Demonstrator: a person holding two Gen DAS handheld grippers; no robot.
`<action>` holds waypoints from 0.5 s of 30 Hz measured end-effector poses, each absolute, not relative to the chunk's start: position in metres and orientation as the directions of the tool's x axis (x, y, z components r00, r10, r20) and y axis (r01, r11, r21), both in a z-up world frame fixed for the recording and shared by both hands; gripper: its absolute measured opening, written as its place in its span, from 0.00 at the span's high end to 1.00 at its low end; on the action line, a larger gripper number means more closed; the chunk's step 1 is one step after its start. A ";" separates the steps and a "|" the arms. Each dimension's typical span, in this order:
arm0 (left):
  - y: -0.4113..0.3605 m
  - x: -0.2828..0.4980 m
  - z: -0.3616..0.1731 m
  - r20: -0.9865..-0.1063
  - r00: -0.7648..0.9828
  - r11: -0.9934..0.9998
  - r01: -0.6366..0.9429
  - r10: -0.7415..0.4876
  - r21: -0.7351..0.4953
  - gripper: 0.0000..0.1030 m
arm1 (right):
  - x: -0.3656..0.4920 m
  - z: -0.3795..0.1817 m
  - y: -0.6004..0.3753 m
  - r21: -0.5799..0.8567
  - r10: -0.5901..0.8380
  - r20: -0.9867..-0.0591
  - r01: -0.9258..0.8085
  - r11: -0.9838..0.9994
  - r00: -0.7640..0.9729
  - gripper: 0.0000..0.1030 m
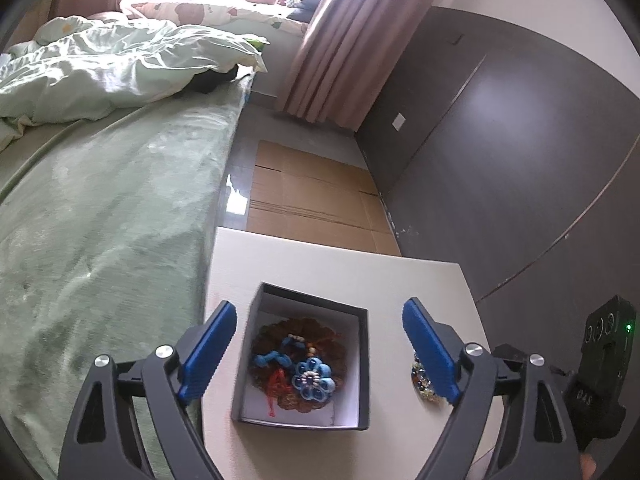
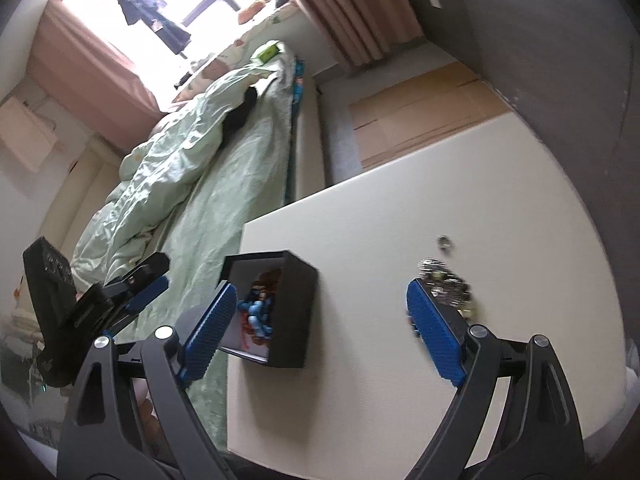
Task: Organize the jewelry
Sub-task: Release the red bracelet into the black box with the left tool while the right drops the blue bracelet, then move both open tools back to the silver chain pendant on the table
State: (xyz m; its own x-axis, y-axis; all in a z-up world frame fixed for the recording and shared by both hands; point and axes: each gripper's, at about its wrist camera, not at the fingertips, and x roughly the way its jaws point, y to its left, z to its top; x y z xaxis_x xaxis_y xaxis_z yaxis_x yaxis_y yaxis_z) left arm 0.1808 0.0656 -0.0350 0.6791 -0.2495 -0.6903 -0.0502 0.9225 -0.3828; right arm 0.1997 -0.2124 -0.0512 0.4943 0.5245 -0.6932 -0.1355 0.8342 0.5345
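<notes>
A black open box (image 1: 362,364) with a white lining stands on the white table (image 1: 320,268). Inside lie a brown beaded bracelet (image 1: 276,330), a blue flower piece (image 1: 313,379) and red cord. My left gripper (image 1: 318,354) is open above the box, its blue fingers on either side. A beaded bracelet (image 1: 422,378) lies on the table right of the box, partly behind the right finger. In the right wrist view the box (image 2: 294,308) is at left, a bead cluster (image 2: 446,284) and a small ring (image 2: 444,243) lie at right. My right gripper (image 2: 320,334) is open and empty.
A bed (image 1: 100,220) with a green cover and rumpled quilt runs along the table's left side. Flattened cardboard (image 1: 316,196) lies on the floor beyond the table. A dark wall panel (image 1: 500,160) and pink curtain (image 1: 344,40) stand to the right.
</notes>
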 end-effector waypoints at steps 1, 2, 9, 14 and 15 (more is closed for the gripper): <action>0.060 0.182 -0.036 -0.692 0.675 0.923 -0.041 -0.256 -0.382 0.20 | 0.201 -0.052 -0.215 0.533 0.518 -0.698 -0.125 0.837 0.495 0.16; 0.055 0.182 -0.037 -0.693 0.672 0.925 -0.032 -0.260 -0.378 0.20 | 0.201 -0.053 -0.221 0.532 0.511 -0.704 -0.110 0.839 0.494 0.16; 0.015 0.184 -0.045 -0.702 0.645 0.933 0.046 -0.302 -0.358 0.24 | 0.199 -0.060 -0.251 0.515 0.466 -0.733 -0.044 0.856 0.495 0.16; -0.014 0.189 -0.056 -0.720 0.602 0.928 0.103 -0.345 -0.358 0.39 | 0.195 -0.059 -0.260 0.498 0.445 -0.740 -0.035 0.867 0.505 0.16; -0.020 0.190 -0.059 -0.724 0.595 0.927 0.109 -0.350 -0.358 0.41 | 0.195 -0.060 -0.261 0.496 0.443 -0.742 -0.032 0.868 0.504 0.16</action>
